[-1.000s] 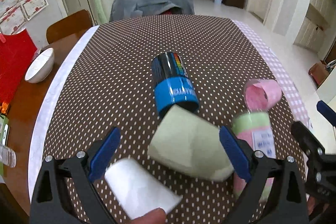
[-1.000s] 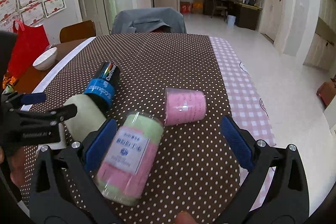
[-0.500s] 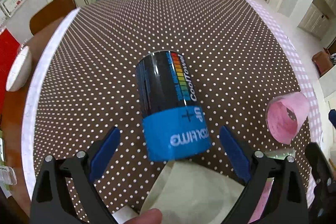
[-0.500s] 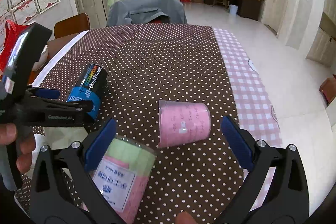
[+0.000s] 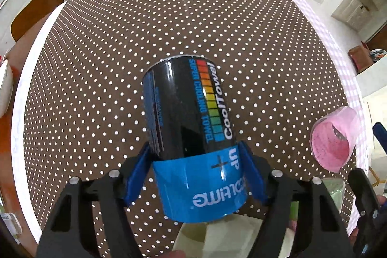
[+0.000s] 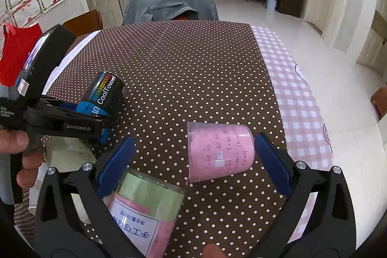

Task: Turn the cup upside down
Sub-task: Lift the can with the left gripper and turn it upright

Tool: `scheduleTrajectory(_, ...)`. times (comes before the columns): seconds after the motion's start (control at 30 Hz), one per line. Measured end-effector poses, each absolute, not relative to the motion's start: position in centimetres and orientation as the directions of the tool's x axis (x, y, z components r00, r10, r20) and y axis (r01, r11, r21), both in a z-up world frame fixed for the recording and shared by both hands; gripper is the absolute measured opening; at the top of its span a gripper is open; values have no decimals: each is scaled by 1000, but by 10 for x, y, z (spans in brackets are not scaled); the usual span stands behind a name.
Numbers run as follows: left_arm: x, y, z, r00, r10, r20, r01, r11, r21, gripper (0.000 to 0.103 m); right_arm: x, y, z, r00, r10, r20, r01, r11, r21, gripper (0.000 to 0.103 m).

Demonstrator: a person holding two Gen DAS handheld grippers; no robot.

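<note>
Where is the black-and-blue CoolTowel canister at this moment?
The CoolTowel canister lies on its side on the polka-dot tablecloth, clamped at its blue end by the left gripper; the pink cup lies to its right.

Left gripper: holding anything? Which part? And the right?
The left gripper is clamped on the black-and-blue CoolTowel can, pads on either side of its blue band. The right gripper holds nothing: its jaws stand open, the pink cup lying between them.
</note>
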State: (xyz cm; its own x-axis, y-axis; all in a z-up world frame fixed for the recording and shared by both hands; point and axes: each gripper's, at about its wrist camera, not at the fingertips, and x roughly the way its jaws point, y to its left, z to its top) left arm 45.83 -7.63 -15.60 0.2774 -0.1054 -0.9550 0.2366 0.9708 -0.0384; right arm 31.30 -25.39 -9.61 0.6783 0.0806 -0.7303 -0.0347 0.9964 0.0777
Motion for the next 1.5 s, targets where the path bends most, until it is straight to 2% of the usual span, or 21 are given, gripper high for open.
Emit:
scheduleTrajectory(0.53, 414, -65, -85, 463, -207, -862, 288, 955, -75, 66, 282, -252, -74, 716, 64, -695, -8, 996, 84, 97)
scheduleTrajectory(0.9, 311, -58, -35, 572, -286, -768, 335, 937, -99, 66, 223, -247, -55, 766, 51, -641, -2, 997, 77, 97)
scheduleTrajectory(1.17, 225, -53, -51, 593, -328, -735, 357, 926, -126, 66, 171, -241, -60, 781, 64, -622, -20, 997, 77, 97)
scheduleTrajectory(1.5, 148, -53, -81, 612, -308, -728, 315, 940, -133, 66, 100, -251, -54, 830, 78, -553, -11, 992, 122, 97)
